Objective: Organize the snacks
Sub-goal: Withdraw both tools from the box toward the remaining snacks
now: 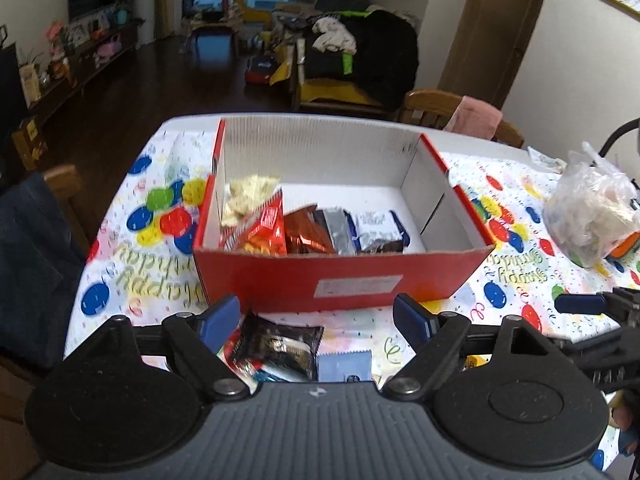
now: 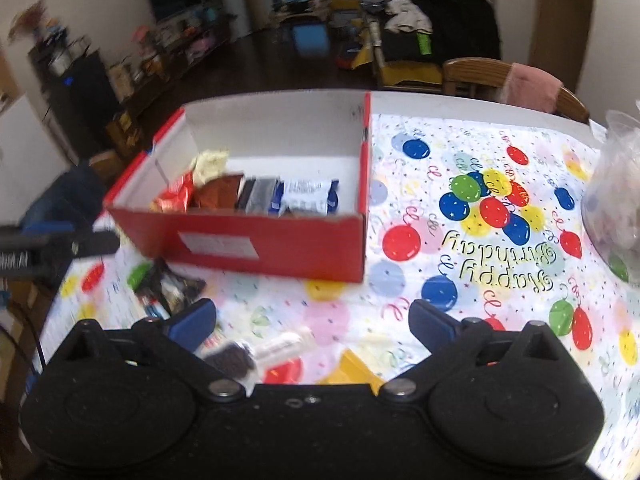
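Balloon tablecloth fills the right view; both grippers gape; left shows dark packet.

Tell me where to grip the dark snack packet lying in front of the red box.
Take the dark snack packet by its upper crimped edge, nearest the red box. It lies flat on the tablecloth between the open left tool fingers, so come down from above; other packets crowd its near side.

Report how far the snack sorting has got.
Done: several packets stand in a row inside the red box. In hand: nothing; the left tongs and right tongs are both open and empty. Left: the dark packet and blue packet before the box, and a cookie packet near the right tongs.
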Tool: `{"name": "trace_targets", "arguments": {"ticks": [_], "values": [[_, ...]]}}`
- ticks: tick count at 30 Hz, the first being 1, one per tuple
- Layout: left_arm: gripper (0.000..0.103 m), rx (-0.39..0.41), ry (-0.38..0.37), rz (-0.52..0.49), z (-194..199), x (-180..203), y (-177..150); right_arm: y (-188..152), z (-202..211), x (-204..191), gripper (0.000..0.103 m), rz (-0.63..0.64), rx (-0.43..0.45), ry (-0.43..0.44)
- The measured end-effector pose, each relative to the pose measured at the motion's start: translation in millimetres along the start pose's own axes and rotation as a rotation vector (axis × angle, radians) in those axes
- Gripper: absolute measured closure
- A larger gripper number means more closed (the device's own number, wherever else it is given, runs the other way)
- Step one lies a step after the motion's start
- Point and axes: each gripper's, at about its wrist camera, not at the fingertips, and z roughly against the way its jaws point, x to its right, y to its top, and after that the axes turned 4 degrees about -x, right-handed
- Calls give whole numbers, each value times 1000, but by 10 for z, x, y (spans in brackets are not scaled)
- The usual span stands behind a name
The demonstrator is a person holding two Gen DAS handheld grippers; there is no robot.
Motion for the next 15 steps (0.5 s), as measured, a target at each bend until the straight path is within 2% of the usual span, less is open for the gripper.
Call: {"name": "trace_targets", "arguments": {"ticks": [5, 9, 15], "values": [[19, -77, 26, 44, -186, 51, -115, -170, -165, 136, 3, 118, -62, 34], [19, -148, 0, 105, -345, 54, -195, -242, -277, 179, 5, 204, -113, 102], [19, -249, -35, 125, -573, 78, -305, -331, -453, 174, 14, 344, -170, 162]]}}
